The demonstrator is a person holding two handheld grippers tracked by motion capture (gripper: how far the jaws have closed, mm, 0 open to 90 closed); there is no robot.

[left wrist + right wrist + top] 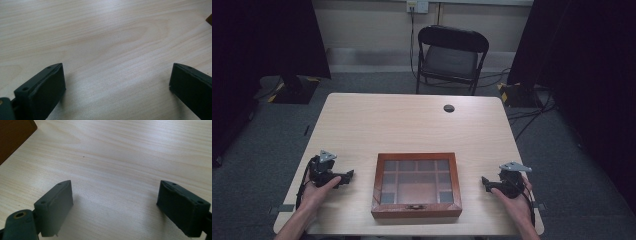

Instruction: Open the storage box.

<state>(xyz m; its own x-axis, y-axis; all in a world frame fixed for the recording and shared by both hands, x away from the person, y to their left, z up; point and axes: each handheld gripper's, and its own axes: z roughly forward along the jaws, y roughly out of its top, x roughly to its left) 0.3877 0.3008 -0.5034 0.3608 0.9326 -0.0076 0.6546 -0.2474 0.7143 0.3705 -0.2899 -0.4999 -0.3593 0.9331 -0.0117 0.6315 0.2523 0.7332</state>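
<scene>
I have the left gripper (346, 177) and the right gripper (486, 183) both spread wide with nothing between their jaws, each low over the pale wood-grain table (412, 125), one on either side of the box (417, 185) and apart from it. The box is a flat reddish-brown wooden case with a glass lid showing a grid of compartments, its small metal latch (415, 206) on the near edge, and it sits closed near the table's front.

A light wood-grain rectangular table (412, 125) is seen, with a small round dark grommet hole (449, 108) near its far edge. A reddish-brown glass-lidded wooden compartment box (417, 184) is set by the near edge.
</scene>
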